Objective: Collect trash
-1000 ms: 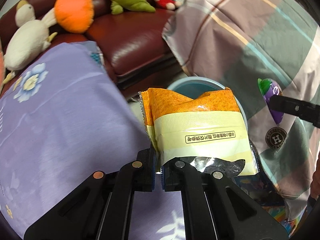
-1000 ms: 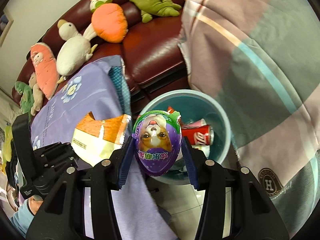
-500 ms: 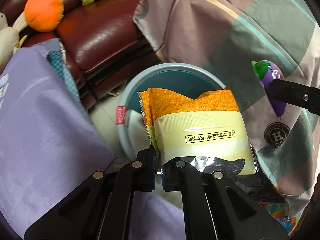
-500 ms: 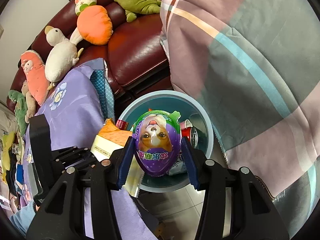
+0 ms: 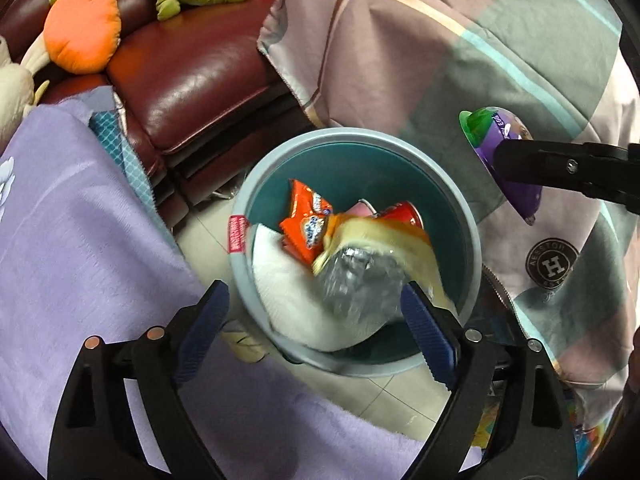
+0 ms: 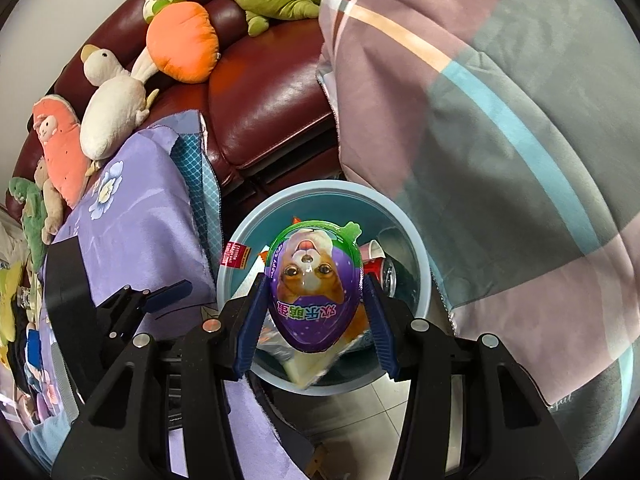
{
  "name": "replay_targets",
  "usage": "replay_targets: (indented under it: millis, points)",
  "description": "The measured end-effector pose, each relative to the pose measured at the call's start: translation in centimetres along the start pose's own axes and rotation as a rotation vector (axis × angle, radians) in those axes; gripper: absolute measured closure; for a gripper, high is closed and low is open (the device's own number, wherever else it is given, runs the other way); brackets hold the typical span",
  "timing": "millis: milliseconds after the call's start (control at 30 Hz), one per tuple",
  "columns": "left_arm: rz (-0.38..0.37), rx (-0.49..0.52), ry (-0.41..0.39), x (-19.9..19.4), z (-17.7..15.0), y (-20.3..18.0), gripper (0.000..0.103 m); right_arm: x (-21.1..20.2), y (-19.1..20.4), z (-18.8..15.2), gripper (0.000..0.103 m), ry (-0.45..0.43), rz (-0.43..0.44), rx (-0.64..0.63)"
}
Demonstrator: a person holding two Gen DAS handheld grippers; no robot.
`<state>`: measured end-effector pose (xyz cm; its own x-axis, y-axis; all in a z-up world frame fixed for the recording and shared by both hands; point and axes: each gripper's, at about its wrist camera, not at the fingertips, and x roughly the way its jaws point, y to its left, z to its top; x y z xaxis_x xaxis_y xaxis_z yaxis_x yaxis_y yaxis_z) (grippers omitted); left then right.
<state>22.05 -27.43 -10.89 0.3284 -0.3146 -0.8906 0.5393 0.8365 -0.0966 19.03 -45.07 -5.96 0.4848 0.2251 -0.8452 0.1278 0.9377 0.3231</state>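
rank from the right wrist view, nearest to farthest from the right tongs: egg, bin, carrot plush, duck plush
1. Egg: clamped between the right tongs.
2. Bin: directly beyond the egg, on the floor.
3. Duck plush and carrot plush: both far off on the sofa, upper left; too close to call, though the carrot sits further back.

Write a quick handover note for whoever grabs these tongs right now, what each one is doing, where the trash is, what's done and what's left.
Left tongs: open, empty, over the bin. The yellow wrapper is blurred just above the trash in the bin, apparently mid-drop.
Right tongs: shut on the purple egg, held above the bin.
In the bin: orange snack bag, red can, white tissue.
Done: wrapper let go over the bin.
Left: open the right tongs to drop the egg, probably straight down from here. Whether more trash lies around cannot be told from these views.
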Motion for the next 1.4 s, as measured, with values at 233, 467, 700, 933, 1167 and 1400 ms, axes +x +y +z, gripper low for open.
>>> replay_targets:
  millis: [233, 467, 700, 933, 1167, 1400]
  points:
    - [-0.006, -0.044, -0.029, -2.3, -1.0, 2.2, 0.009, 0.8, 1.5, 0.4, 0.057, 0.011, -0.006, -0.028]
    - [-0.003, -0.063, -0.037, -3.3, -2.0, 3.8, 0.007, 2.8, 3.0, 1.0, 0.057, 0.049, -0.011, -0.039]
    - [-0.011, -0.09, -0.031, -3.2, -2.5, 4.8, 0.007, 3.9, 3.7, 0.8, 0.046, 0.078, -0.019, -0.035]
    - [-0.015, -0.097, -0.028, -3.2, -2.9, 5.1, 0.007, 3.5, 3.8, 0.7, 0.03, 0.075, -0.037, -0.028]
    - [-0.016, -0.114, -0.029, -3.9, -3.5, 5.3, 0.006, 2.5, 3.9, 0.3, 0.021, 0.075, -0.056, -0.017]
    - [0.007, -0.121, -0.071, -6.4, -4.2, 5.4, 0.006, 0.6, 4.6, -0.8, 0.014, 0.068, -0.078, -0.033]
